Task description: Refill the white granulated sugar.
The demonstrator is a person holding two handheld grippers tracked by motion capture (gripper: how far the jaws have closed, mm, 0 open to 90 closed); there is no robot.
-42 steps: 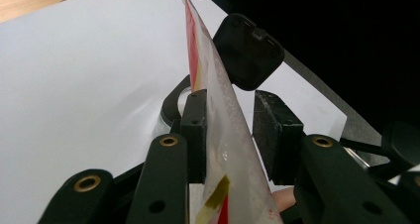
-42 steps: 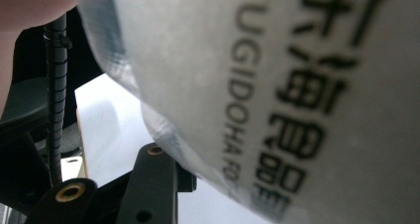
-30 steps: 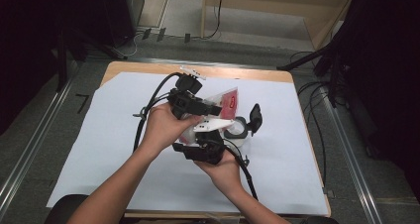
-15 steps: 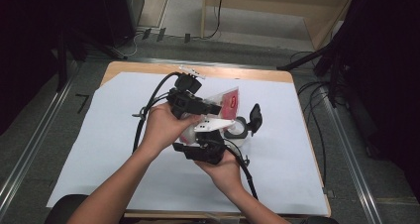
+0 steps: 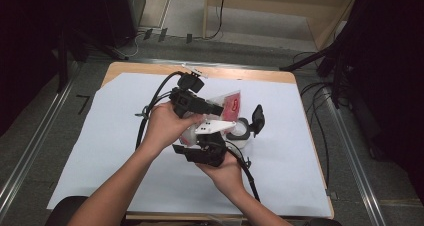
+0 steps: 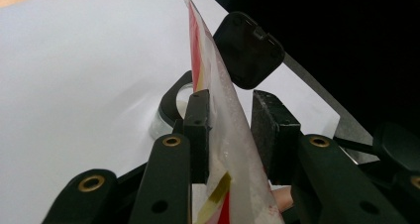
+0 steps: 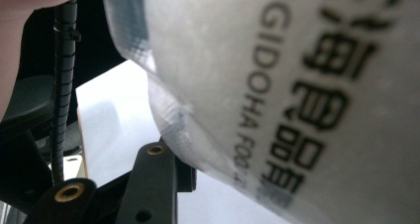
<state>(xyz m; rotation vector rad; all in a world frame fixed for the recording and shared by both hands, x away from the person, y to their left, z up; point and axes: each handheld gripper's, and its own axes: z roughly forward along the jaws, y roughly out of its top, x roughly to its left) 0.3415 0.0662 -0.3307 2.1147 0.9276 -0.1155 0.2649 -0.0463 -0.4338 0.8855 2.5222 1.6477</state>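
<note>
The work in hand is judged to be pouring from a bag into a small jar, and it looks only part done. In the high view, a see-through food bag with a red label (image 5: 227, 106) is held up over the middle of the white paper (image 5: 110, 121) that covers the tabletop (image 5: 150, 68). The left claw (image 5: 212, 109) is seen on the left of the bag and the right claw (image 5: 217, 141) just below it, both touching the bag. A small round jar (image 5: 241, 128) is seen just to the right of the claws, on the paper, with its black lid (image 5: 257, 120) flipped up. The jar is already opened and the bag is already lifted. The tipping of the bag over the jar is judged to be left to do.

In the left gripper view, the left claw (image 6: 233, 130) is seen partly closed. The bag (image 6: 218, 115) stands between the two pads. One pad (image 6: 198, 130) is pressed on the bag, and a thin gap may be left at the other pad (image 6: 270, 130). The jaws have just been closing a little on the bag. The jar (image 6: 171, 107) and lid (image 6: 247, 50) are seen behind the bag, which gives their place more clearly than the high view does.

In the right gripper view, black printed letters on the bag (image 7: 297, 95) are shown very close, which cannot be read from above. One jaw of the right claw is seen under the bag. Whether the bag is squeezed by this claw cannot be told.
</note>
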